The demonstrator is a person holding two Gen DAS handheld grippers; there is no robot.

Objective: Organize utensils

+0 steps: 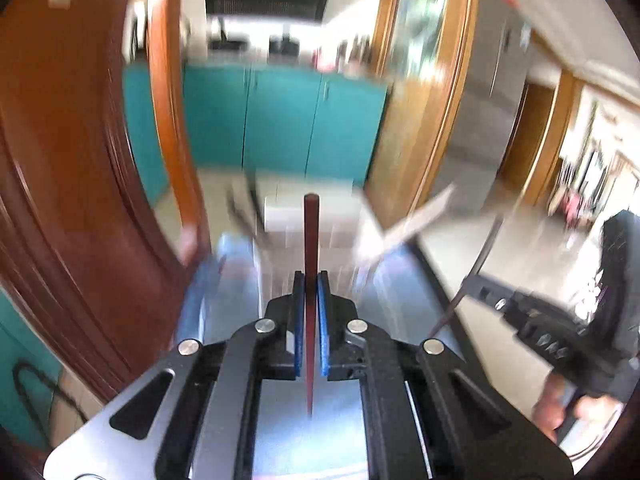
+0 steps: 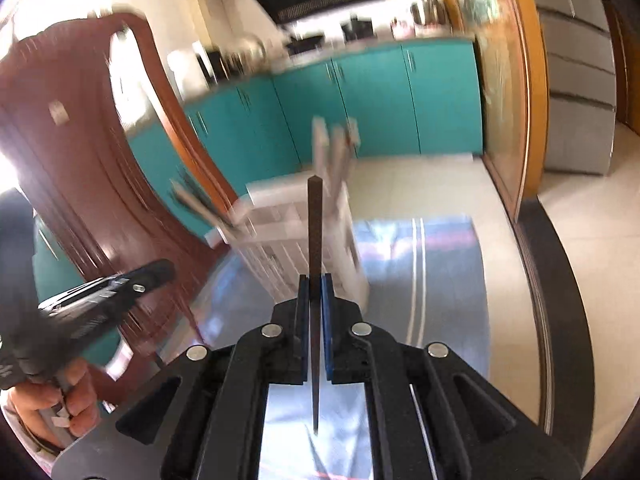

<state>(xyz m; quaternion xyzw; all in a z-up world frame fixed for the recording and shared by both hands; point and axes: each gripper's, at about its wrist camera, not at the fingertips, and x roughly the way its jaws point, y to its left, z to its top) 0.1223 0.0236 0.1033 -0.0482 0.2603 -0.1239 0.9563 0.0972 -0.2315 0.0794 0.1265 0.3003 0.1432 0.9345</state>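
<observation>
Two chopsticks (image 1: 311,248) (image 2: 314,248), one white holder (image 2: 304,232), perhaps more utensils.

Support surface: glossy reflective tabletop (image 2: 448,280), bluish sheen with pale streaks, dark rounded edge on the right. Sitting directly on it: 1 white slotted utensil holder (image 2: 296,232), multi-compartment, near the table's far end. Several utensils stand in it, tilted: dark handles at its left side, pale ones at its back right. Motion blur hides which compartments. Left wrist view shows the same holder (image 1: 304,216) on the same tabletop (image 1: 400,292).
</observation>
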